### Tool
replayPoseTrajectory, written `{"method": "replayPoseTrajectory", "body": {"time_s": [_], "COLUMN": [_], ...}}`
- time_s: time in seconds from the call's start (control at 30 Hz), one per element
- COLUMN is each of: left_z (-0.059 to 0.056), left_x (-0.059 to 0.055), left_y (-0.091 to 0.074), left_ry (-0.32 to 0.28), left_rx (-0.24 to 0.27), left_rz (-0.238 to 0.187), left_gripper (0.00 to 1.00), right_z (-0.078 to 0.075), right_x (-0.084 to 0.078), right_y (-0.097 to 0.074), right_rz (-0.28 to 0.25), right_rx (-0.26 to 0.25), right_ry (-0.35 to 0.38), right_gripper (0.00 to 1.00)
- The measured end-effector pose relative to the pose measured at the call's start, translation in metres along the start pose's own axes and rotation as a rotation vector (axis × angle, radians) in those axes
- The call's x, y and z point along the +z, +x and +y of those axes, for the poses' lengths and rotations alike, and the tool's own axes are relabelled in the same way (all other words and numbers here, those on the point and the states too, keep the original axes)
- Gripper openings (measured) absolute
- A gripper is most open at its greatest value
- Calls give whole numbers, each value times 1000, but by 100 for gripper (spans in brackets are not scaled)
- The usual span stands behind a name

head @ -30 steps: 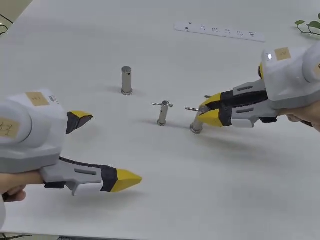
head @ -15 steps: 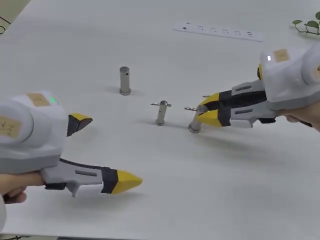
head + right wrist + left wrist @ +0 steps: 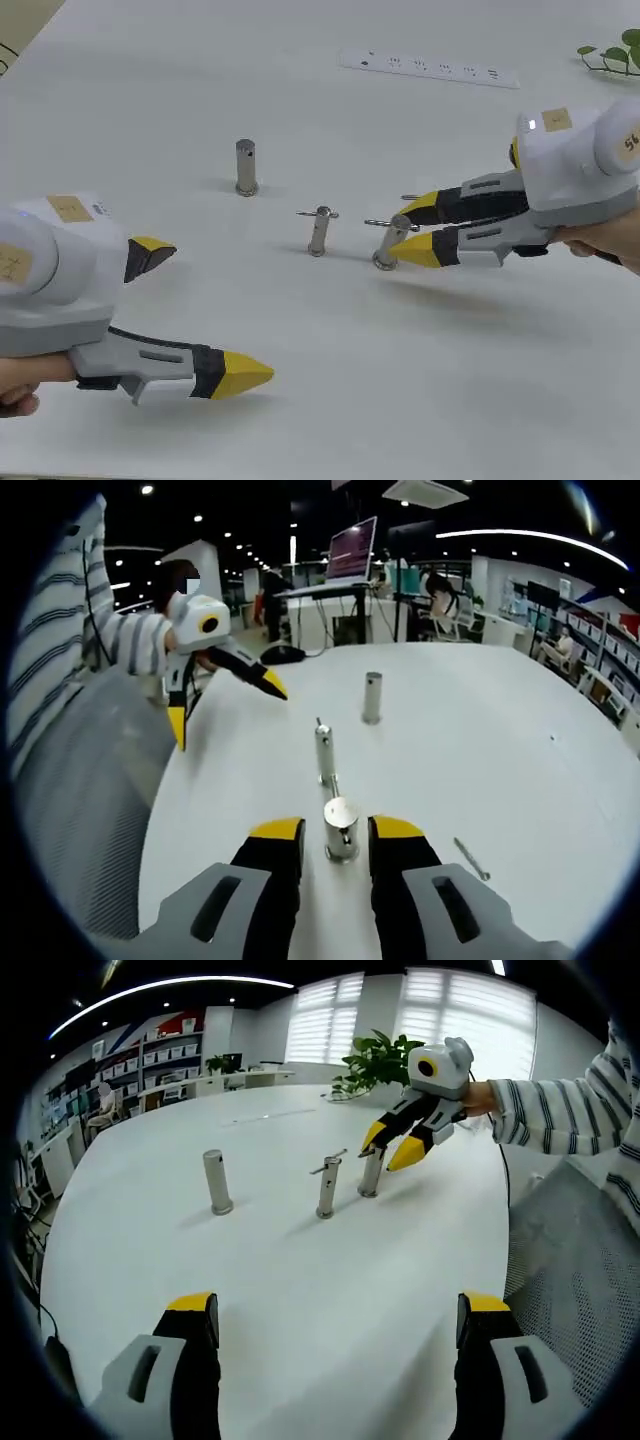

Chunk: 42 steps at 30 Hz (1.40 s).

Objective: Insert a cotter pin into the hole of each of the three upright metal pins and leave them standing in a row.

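Three upright metal pins stand in a row on the white table (image 3: 330,380). The left pin (image 3: 245,165) (image 3: 216,1182) has a bare hole. A cotter pin crosses the head of the middle pin (image 3: 319,230) (image 3: 326,1186). The right pin (image 3: 391,241) (image 3: 340,829) also carries a cotter pin (image 3: 378,223), which pokes out to its left. My right gripper (image 3: 404,232) (image 3: 336,830) is open, with one jaw on each side of that pin's head. A loose cotter pin (image 3: 410,197) (image 3: 470,858) lies just behind it. My left gripper (image 3: 215,310) (image 3: 337,1305) is wide open at the near left, holding nothing.
A white power strip (image 3: 430,68) lies at the far side of the table. Green plant leaves (image 3: 612,52) show at the far right corner. Bare table surface stretches between the left gripper and the pins.
The right gripper's jaws have spread apart from the right pin's head. The left gripper has sunk slightly toward the near edge. The pins stand as before.
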<state>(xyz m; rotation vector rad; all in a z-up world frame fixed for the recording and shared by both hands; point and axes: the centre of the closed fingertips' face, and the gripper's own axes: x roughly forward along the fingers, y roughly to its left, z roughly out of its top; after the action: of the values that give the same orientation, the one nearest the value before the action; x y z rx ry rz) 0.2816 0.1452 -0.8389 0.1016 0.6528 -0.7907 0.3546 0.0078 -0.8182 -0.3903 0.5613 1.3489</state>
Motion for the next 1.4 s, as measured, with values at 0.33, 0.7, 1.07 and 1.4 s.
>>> {"method": "replayPoseTrajectory", "body": {"time_s": [0.33, 0.7, 1.07, 1.4], "left_z": [1, 15, 29, 42], "left_x": [10, 11, 12, 15], "left_y": [-1, 0, 1, 4], "left_ry": [6, 38, 34, 36], "left_rx": [-9, -21, 10, 59], "left_rz": [-16, 18, 22, 17], "left_gripper": [99, 98, 95, 93], "right_z": [11, 33, 49, 57], "right_x": [5, 1, -14, -26], "right_y": [-15, -42, -69, -72], "right_rz": [-128, -159, -183, -171], "right_rx": [-34, -89, -187, -230], "right_ry": [127, 184, 294, 389], "right_gripper": [40, 62, 84, 100]}}
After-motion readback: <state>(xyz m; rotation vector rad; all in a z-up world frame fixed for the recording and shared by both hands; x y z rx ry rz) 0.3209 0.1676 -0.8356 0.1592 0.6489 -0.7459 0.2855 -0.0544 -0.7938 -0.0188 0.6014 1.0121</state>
